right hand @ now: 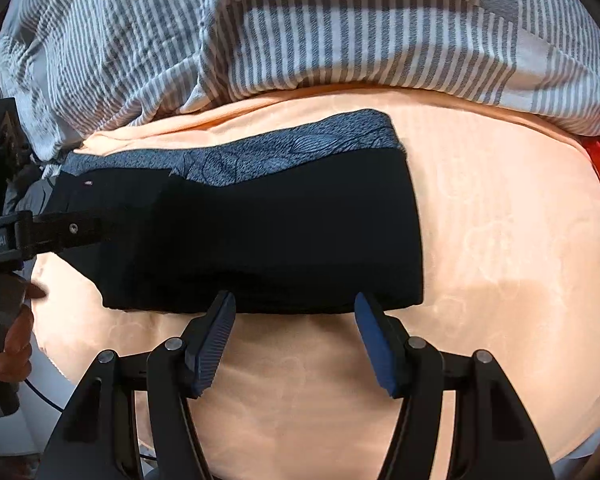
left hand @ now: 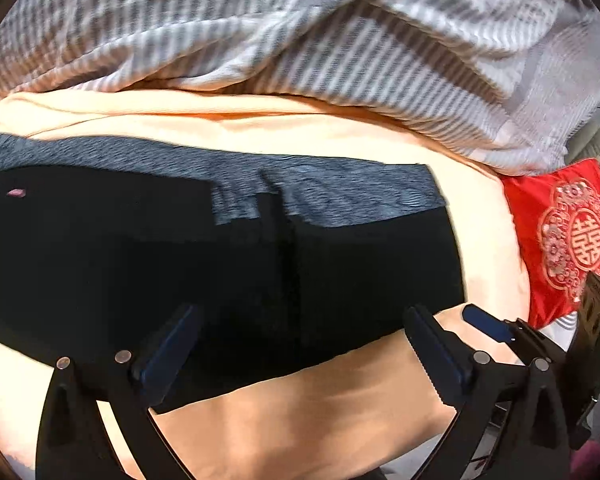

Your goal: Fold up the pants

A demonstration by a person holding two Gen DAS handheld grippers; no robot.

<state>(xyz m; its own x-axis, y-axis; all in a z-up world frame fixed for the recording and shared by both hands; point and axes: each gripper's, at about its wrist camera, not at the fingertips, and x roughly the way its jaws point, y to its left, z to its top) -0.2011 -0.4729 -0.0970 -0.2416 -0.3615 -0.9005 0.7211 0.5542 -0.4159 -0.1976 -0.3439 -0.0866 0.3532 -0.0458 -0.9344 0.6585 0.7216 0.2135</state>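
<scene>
I saw a striped grey-white quilt point(right hand: 300, 32) bunched behind a smooth peach sheet point(right hand: 500, 220). The pants point(right hand: 268, 232), black and folded into a thick rectangle with a grey patterned band, lay flat on it. My left gripper point(left hand: 300, 340) gaped wide, probably clear of the cloth; the right gripper point(right hand: 294, 328) stood apart, empty, at the near edge.

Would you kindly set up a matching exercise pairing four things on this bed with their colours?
Things:
1. pants
2. sheet
3. duvet
4. cushion

Colours:
A. red with a pale ornament
B. grey and white stripes
C. black with a grey patterned band
D. peach

Pairs: 1-C, 2-D, 3-B, 4-A
</scene>
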